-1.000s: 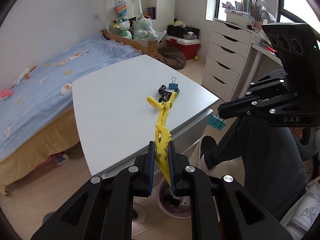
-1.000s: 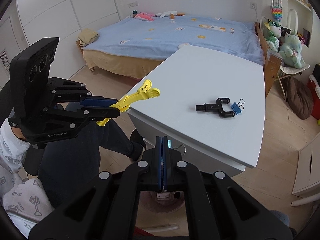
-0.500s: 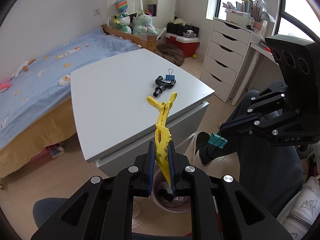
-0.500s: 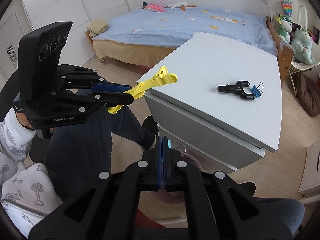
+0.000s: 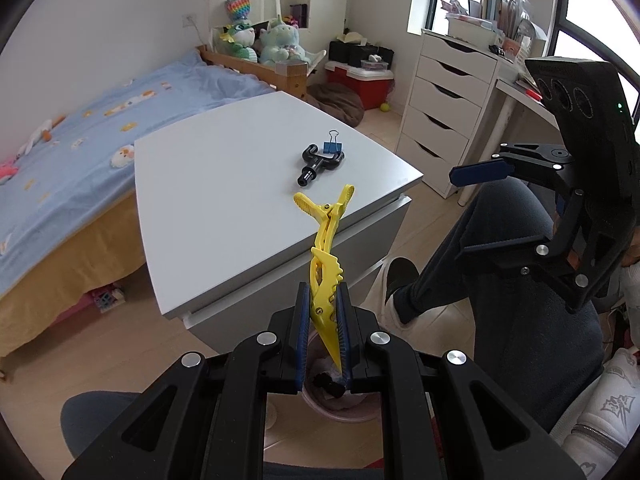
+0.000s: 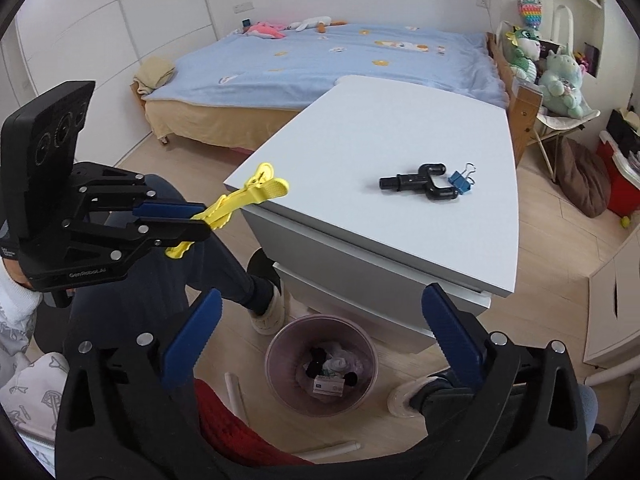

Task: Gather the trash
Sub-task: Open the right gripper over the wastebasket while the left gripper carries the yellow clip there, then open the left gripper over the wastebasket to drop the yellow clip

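My left gripper (image 5: 323,320) is shut on a long yellow plastic clip (image 5: 326,248) and holds it in the air off the table's near corner; the clip also shows in the right wrist view (image 6: 244,196). My right gripper (image 6: 320,328) is open and empty, right above a round pink trash bin (image 6: 320,364) on the floor that holds scraps. The bin's rim shows under the left fingers (image 5: 340,412). On the white table (image 6: 380,140) lie a black Y-shaped pipe fitting (image 6: 420,182) and a blue binder clip (image 6: 460,180), touching each other.
A bed with a blue cover (image 6: 320,60) stands behind the table. A white drawer unit (image 5: 444,104) and a desk are to the right. The person's legs (image 5: 500,260) and slippered foot (image 6: 268,308) are beside the bin.
My right gripper has opened; the teal binder clip it held is gone from its fingers. Both grippers have drawn back from the table and lower, over the bin.
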Demonstrator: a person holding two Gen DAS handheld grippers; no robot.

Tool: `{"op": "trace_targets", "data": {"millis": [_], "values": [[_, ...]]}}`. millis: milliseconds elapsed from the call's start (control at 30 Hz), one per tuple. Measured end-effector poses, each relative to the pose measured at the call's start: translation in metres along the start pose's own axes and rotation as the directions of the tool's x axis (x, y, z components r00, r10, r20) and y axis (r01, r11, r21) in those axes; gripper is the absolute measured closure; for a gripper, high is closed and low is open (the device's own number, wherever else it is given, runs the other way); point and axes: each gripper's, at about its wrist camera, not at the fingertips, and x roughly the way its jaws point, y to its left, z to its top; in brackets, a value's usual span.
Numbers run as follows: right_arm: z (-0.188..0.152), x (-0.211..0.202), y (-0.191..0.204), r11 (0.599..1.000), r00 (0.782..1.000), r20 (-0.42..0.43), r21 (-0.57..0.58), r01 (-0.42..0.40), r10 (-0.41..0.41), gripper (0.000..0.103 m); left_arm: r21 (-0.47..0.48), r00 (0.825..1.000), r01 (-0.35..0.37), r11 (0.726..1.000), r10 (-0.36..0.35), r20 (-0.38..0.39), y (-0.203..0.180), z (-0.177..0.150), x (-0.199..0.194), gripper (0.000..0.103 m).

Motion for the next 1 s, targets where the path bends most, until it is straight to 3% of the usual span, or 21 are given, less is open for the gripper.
{"op": "trace_targets", "data": {"millis": [600,1000], "values": [[-0.01,-0.027,-0.027,0.987,0.993,0.055,0.131,0.094,-0.102,0.004,0.034,0.999,0.046,0.998,-0.045,-0.009,-0.018,-0.002,-0.002,0.09],[-0.012,-0.036,-0.038,0.982,0.991,0.071,0.16,0.099,-0.111,0.004,0.06,0.996,0.088,0.994,-0.087,-0.033,-0.028,0.001,0.005,0.09]]}}
